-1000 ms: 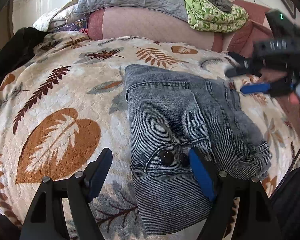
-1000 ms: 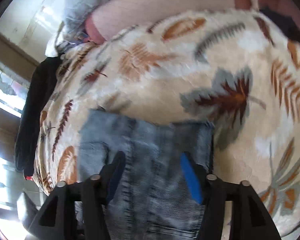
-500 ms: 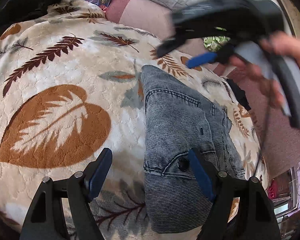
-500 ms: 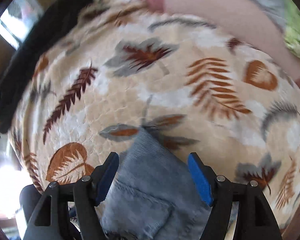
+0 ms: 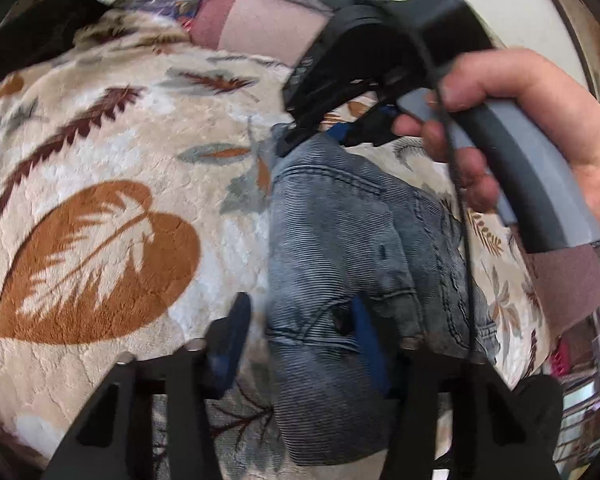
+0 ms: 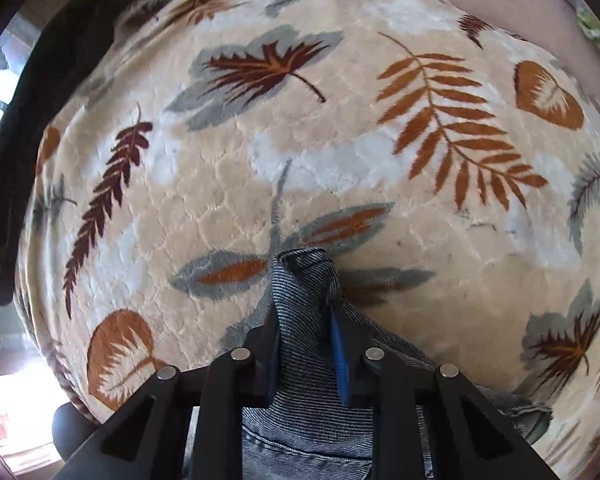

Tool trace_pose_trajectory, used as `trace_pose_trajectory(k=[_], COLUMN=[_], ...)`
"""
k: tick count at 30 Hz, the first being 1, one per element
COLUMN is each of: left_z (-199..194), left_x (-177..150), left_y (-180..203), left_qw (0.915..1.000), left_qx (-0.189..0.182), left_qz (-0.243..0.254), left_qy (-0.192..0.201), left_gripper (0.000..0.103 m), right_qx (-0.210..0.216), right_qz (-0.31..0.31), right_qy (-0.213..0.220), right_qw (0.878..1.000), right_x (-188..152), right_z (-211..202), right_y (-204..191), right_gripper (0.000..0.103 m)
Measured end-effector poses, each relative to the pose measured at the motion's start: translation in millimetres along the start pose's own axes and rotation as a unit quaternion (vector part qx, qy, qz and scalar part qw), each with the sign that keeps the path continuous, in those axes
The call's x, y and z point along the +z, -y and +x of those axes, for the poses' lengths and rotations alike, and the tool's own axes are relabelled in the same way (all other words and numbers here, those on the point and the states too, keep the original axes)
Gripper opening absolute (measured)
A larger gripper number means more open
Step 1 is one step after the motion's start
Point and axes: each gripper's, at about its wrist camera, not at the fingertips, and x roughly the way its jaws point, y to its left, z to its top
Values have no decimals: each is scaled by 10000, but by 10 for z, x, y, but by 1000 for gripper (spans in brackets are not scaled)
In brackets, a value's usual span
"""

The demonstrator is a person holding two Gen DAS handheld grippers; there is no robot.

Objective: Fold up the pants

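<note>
Folded grey-blue denim pants (image 5: 340, 240) lie on a leaf-print blanket (image 5: 100, 184). My left gripper (image 5: 300, 336) is partly closed, its fingers either side of the near left edge of the pants by the dark button; whether it pinches the cloth I cannot tell. My right gripper (image 6: 306, 344) is shut on the far corner of the pants (image 6: 304, 280), which sticks up bunched between its fingers. The right gripper also shows in the left wrist view (image 5: 320, 128), held by a hand at the far end of the pants.
A black garment (image 5: 40, 36) lies at the blanket's far left edge. Pink and grey pillows (image 5: 260, 28) sit along the back. The blanket (image 6: 340, 140) spreads beyond the pants.
My right gripper came down on the far corner of the pants and shut on it. My left gripper's fingers narrowed around the near edge.
</note>
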Motion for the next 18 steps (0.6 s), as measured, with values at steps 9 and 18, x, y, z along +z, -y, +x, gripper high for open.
trace_pose_trajectory(k=[9, 18], left_z=[-24, -49], left_x=[-31, -49], left_y=[38, 59], left_qw=[9997, 9996], left_qx=[146, 160], left_qz=[187, 234], left_qy=[73, 80], left_gripper=[44, 43], right_qx=[80, 32], right_qz=[345, 524], right_qy=[171, 257], right_qw=[9992, 9983], right_x=[-94, -64], right_z=[-95, -208], right_y=[183, 283], right_gripper=[22, 22])
